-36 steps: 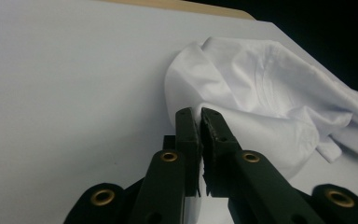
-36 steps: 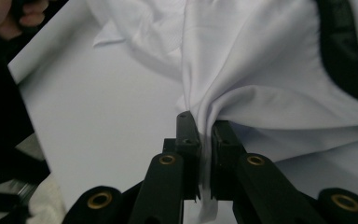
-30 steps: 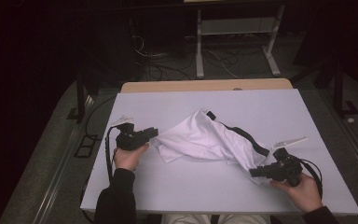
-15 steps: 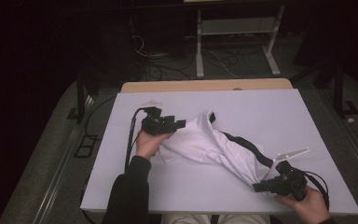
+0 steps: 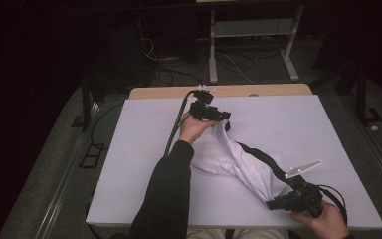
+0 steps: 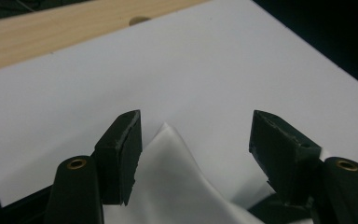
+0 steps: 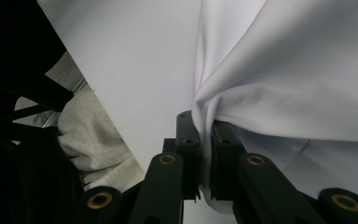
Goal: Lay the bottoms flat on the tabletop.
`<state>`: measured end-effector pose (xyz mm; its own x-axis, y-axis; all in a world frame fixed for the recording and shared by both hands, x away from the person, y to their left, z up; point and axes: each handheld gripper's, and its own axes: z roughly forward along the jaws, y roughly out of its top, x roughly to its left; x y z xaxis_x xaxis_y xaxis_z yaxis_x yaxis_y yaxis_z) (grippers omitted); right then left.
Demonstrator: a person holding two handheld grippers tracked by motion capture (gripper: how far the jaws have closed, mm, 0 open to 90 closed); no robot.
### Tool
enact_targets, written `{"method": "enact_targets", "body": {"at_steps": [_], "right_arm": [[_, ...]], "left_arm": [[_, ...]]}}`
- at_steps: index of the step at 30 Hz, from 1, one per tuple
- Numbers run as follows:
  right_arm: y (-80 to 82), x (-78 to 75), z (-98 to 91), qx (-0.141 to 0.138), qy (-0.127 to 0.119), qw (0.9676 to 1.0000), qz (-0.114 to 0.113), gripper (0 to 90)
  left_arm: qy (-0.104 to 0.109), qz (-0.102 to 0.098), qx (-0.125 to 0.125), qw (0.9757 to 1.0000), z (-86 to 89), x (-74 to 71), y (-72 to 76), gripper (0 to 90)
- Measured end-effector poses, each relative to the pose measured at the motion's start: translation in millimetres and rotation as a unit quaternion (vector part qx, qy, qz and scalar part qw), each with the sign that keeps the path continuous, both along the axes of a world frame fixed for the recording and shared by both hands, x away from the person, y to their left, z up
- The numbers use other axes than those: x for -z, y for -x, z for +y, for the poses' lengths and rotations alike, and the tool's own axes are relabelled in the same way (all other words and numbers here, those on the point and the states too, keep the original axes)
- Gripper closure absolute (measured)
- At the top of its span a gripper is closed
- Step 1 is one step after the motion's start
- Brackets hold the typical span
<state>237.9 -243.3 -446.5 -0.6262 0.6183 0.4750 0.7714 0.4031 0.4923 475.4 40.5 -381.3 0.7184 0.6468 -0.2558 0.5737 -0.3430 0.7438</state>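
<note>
Garment: white cloth (image 5: 234,159) with black trim lay bunched across the table (image 5: 129,174), centre to near right corner.
Left gripper (image 6: 196,135): jaws wide apart, empty, over a cloth corner.
Right gripper (image 7: 204,140): clamped on cloth.
Progress: spreading looked unfinished.

The white garment (image 5: 238,162) partly hides its own black trim (image 5: 263,160).

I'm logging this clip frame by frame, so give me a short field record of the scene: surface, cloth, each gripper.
surface: white table
item: white garment with a black band, lying crumpled
left gripper: jaws open, cloth corner lying between them at the garment's far end
right gripper: jaws shut on a bunched fold at the near edge
grip count: one
</note>
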Motion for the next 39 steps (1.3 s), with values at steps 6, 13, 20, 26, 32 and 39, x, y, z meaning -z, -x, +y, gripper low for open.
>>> {"method": "enact_targets", "body": {"at_steps": [6, 13, 20, 26, 32, 39], "right_arm": [[-0.8, 0.7, -0.4, -0.003, 0.0, 1.0, 0.001, 83.4], [-1.2, 0.1, -0.1, -0.005, 0.002, 1.0, -0.002, 83.4], [-1.7, -0.6, -3.0, -0.001, -0.002, 1.0, -0.006, 83.3], [-1.9, -1.1, -6.7, 0.007, 0.003, 0.9999, -0.009, 83.3], [-1.6, -2.3, -6.4, 0.01, 0.017, 0.9997, -0.012, 83.3], [0.9, -2.4, 3.5, -0.012, 0.031, 0.9994, -0.011, 83.3]], "left_arm": [[-0.041, 0.015, -0.021, 0.9988, -22.1, 23.1, -14.3, 35.9], [-0.108, 0.05, -0.014, 0.9928, -32.2, 45.8, -25.5, 49.5], [-0.118, 0.048, 0.005, 0.9918, -23.0, 42.1, -18.5, 84.6], [-0.017, 0.0, -0.018, 0.9997, 17.6, 29.2, 11.1, 84.8], [0.066, -0.02, -0.067, 0.9953, 75.1, 41.8, 57.2, 84.9], [0.103, -0.01, -0.085, 0.991, 119.7, 53.7, 103.6, 84.4]]}}
